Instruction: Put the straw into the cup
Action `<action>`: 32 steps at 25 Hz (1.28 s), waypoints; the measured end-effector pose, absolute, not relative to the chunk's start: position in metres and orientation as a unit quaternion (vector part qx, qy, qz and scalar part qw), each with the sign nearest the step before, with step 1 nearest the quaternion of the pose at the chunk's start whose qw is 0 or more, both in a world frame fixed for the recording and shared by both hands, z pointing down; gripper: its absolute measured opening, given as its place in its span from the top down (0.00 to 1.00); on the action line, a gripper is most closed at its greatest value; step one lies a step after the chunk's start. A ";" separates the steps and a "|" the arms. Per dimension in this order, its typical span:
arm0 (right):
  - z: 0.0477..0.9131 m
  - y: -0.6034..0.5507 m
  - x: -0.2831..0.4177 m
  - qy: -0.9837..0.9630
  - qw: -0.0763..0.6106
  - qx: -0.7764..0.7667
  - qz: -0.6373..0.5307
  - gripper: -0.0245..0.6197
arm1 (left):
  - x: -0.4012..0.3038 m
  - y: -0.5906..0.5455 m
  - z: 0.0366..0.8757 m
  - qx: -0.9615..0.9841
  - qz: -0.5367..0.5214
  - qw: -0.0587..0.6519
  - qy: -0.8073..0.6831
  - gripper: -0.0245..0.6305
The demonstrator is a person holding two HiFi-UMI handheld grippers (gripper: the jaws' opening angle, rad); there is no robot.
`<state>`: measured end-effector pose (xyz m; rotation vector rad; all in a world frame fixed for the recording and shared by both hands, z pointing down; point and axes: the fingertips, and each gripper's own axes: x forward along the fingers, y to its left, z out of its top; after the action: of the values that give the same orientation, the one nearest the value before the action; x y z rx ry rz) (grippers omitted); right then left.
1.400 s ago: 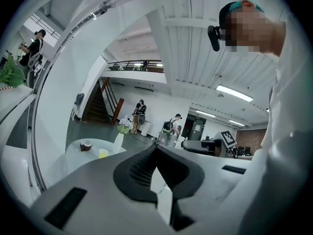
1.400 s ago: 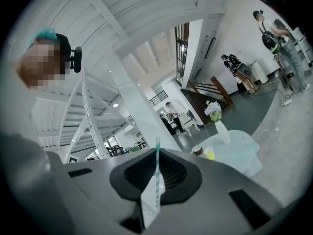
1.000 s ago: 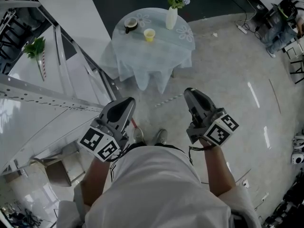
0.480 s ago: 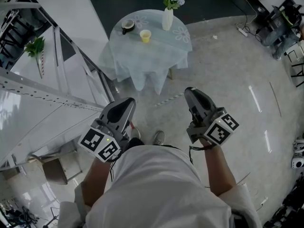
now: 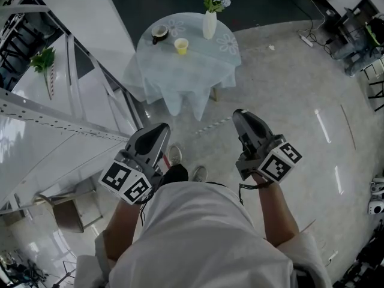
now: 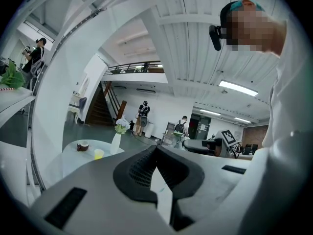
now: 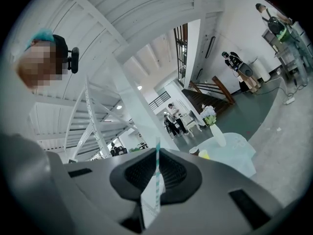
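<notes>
You are only at the start: your right gripper (image 5: 243,119) pinches the straw (image 7: 156,173) in closed jaws, your left gripper (image 5: 161,129) is closed and empty, and the yellow cup (image 5: 181,45) stands strawless on the table (image 5: 192,71) well ahead.

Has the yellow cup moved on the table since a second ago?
No: the small yellow cup stays put, between the dark round bowl and the tall white vase.

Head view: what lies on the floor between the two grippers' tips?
Between left gripper and right gripper: a thin pale striped stick on grey floor, in head view.
</notes>
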<state>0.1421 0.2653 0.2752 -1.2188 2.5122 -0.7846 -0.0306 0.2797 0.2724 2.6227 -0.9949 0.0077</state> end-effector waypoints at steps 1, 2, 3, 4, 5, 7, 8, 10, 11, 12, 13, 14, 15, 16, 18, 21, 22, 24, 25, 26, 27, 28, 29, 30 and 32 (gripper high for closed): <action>0.276 0.263 0.142 0.860 0.120 -0.417 -0.269 0.91 | -0.031 0.277 0.273 0.922 0.003 0.168 -0.350 0.93; 0.277 0.260 0.142 0.860 0.119 -0.417 -0.269 0.91 | -0.031 0.274 0.275 0.921 0.003 0.169 -0.350 0.93; 0.277 0.257 0.142 0.860 0.119 -0.416 -0.269 0.91 | -0.031 0.271 0.276 0.921 0.003 0.170 -0.351 0.93; 0.278 0.254 0.142 0.860 0.118 -0.416 -0.269 0.91 | -0.031 0.267 0.278 0.921 0.003 0.171 -0.351 0.93; 0.279 0.250 0.142 0.860 0.118 -0.417 -0.269 0.91 | -0.031 0.264 0.280 0.920 0.002 0.172 -0.351 0.93; 0.281 0.242 0.143 0.860 0.115 -0.418 -0.270 0.91 | -0.030 0.255 0.282 0.920 0.001 0.174 -0.350 0.93; 0.283 0.237 0.143 0.859 0.113 -0.419 -0.270 0.91 | -0.030 0.250 0.284 0.920 0.001 0.175 -0.350 0.93; 0.286 0.226 0.144 0.857 0.112 -0.423 -0.271 0.91 | -0.030 0.237 0.288 0.921 0.003 0.176 -0.348 0.93; 0.288 0.219 0.144 0.856 0.111 -0.425 -0.272 0.91 | -0.030 0.229 0.290 0.921 0.004 0.176 -0.348 0.93; 0.289 0.212 0.144 0.855 0.112 -0.427 -0.272 0.91 | -0.031 0.220 0.292 0.921 0.006 0.175 -0.347 0.93; 0.290 0.204 0.144 0.854 0.112 -0.429 -0.273 0.91 | -0.032 0.211 0.294 0.921 0.008 0.176 -0.347 0.93; 0.292 0.196 0.144 0.853 0.112 -0.430 -0.274 0.91 | -0.034 0.202 0.296 0.922 0.009 0.176 -0.346 0.93; 0.293 0.188 0.143 0.851 0.111 -0.432 -0.275 0.91 | -0.035 0.192 0.297 0.922 0.010 0.177 -0.345 0.93; 0.295 0.179 0.142 0.850 0.111 -0.434 -0.276 0.91 | -0.036 0.183 0.298 0.922 0.011 0.177 -0.345 0.93; 0.299 0.162 0.141 0.848 0.108 -0.437 -0.280 0.91 | -0.039 0.163 0.301 0.922 0.011 0.179 -0.344 0.93; 0.305 0.136 0.138 0.846 0.105 -0.438 -0.284 0.91 | -0.042 0.135 0.307 0.921 0.013 0.184 -0.343 0.93; 0.307 0.128 0.136 0.846 0.104 -0.439 -0.285 0.91 | -0.043 0.126 0.309 0.921 0.014 0.186 -0.342 0.93; 0.312 0.111 0.133 0.845 0.101 -0.439 -0.289 0.91 | -0.045 0.108 0.312 0.921 0.016 0.188 -0.341 0.93; 0.314 0.103 0.131 0.844 0.099 -0.439 -0.291 0.91 | -0.046 0.100 0.314 0.921 0.017 0.189 -0.340 0.93; 0.316 0.096 0.130 0.843 0.097 -0.440 -0.293 0.91 | -0.047 0.092 0.315 0.920 0.017 0.192 -0.340 0.93; 0.317 0.088 0.128 0.843 0.095 -0.439 -0.296 0.91 | -0.049 0.085 0.317 0.920 0.018 0.195 -0.340 0.93; 0.319 0.081 0.126 0.842 0.093 -0.439 -0.298 0.91 | -0.050 0.078 0.318 0.919 0.019 0.198 -0.341 0.93; 0.320 0.074 0.125 0.842 0.091 -0.439 -0.301 0.91 | -0.051 0.071 0.320 0.918 0.020 0.201 -0.341 0.93; 0.321 0.068 0.123 0.841 0.090 -0.439 -0.303 0.91 | -0.052 0.065 0.322 0.918 0.021 0.204 -0.340 0.93; 0.324 0.054 0.120 0.840 0.088 -0.440 -0.306 0.91 | -0.055 0.053 0.325 0.917 0.022 0.209 -0.340 0.93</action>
<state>0.1200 0.0545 0.3237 -1.3095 2.4989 -0.9115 -0.0551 0.0528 0.3252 2.5503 -0.9461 0.0617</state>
